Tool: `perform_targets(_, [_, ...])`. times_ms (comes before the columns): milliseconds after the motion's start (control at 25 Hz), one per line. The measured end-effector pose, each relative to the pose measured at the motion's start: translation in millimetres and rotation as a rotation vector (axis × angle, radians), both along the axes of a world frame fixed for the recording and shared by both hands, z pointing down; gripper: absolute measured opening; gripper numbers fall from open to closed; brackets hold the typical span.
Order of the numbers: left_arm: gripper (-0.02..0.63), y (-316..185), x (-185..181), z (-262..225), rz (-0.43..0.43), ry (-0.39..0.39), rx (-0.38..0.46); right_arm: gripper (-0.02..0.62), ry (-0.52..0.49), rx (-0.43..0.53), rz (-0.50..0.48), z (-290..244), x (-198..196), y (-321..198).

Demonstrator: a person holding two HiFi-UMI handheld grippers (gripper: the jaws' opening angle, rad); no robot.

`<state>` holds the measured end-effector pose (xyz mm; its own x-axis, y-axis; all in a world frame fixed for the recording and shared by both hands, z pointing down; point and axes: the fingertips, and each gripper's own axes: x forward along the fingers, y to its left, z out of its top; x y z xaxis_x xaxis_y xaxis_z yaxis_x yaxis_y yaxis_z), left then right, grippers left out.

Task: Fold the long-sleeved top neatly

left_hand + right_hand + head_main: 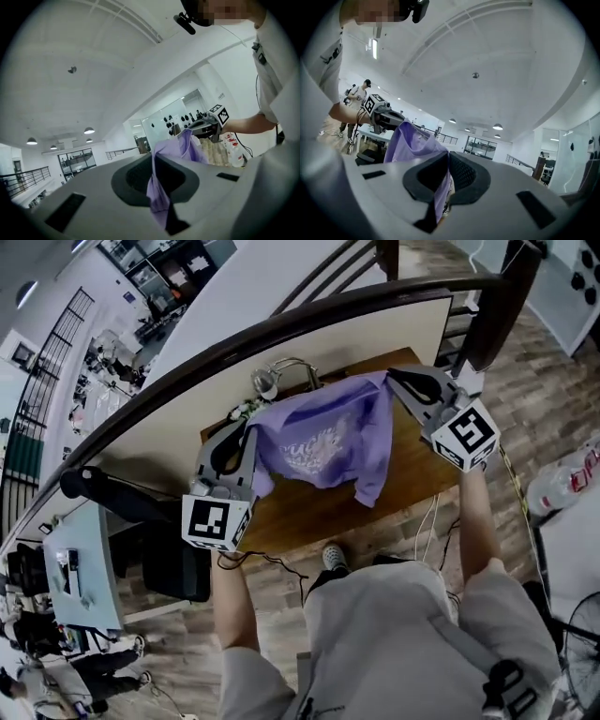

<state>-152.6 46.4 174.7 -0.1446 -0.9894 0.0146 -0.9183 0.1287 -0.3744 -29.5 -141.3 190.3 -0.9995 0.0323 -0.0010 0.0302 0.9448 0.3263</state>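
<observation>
The purple long-sleeved top (323, 442), with a pale print on its front, hangs spread in the air above the wooden table (300, 517). My left gripper (249, 427) is shut on its left upper edge and my right gripper (392, 379) on its right upper edge. One sleeve dangles at the lower right. In the left gripper view the purple cloth (159, 192) is pinched between the closed jaws of the left gripper (153, 157), and the other gripper (206, 127) shows beyond. The right gripper view shows the right gripper (448, 157) clamped on the cloth (440, 197) in the same way.
A dark curved railing (281, 326) and a pale wall panel run behind the table. A bent metal piece (281, 371) lies at the table's far edge. Cables trail on the wooden floor near a shoe (334, 557). A black chair (173, 563) stands to the left and bottles (562, 479) to the right.
</observation>
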Motion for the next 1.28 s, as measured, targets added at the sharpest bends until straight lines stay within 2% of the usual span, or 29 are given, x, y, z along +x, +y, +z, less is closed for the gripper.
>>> perform_targets(200, [0.037, 23.4, 33.1, -26.1, -0.075, -0.049, 0.016, 0.021, -0.033, 0.065, -0.044, -21.5, 20.8, 16.6])
perform_targets(520, [0.037, 56.7, 117.1, -27.4, -0.158, -0.088, -0.002, 0.021, -0.143, 0.106, -0.118, -33.8, 97.4, 48.0])
perform_targets(720, [0.037, 76.0, 163.3, -39.5, -0.171, -0.128, 0.038, 0.021, -0.176, 0.14, -0.107, -52.6, 148.1, 62.6])
perform_targets(800, [0.037, 74.7, 172.0, -37.5, -0.166, -0.166, 0.027, 0.021, -0.183, 0.2, -0.112, -59.5, 158.9, 62.1])
perform_targets(880, [0.037, 69.4, 165.6, -19.4, -0.169, -0.187, -0.044, 0.021, -0.152, 0.297, -0.112, -53.7, 154.8, 54.7])
perform_targets(960, [0.037, 60.8, 143.7, 8.2, -0.186, -0.114, -0.107, 0.021, -0.055, 0.325, -0.094, -29.6, 134.1, 36.7])
perform_targets(1080, [0.037, 32.0, 98.8, 52.3, -0.15, -0.006, -0.12, 0.021, 0.074, 0.253, -0.093, 24.1, 80.1, 8.8])
perform_targets(1200, [0.037, -1.9, 52.8, 123.5, -0.133, 0.047, -0.252, 0.021, 0.213, 0.215, -0.109, 99.5, 22.9, -18.7])
perform_targets(1280, [0.037, -25.0, 20.5, 167.7, -0.143, 0.119, -0.311, 0.02, 0.317, 0.173, -0.087, 152.9, -7.1, -40.7])
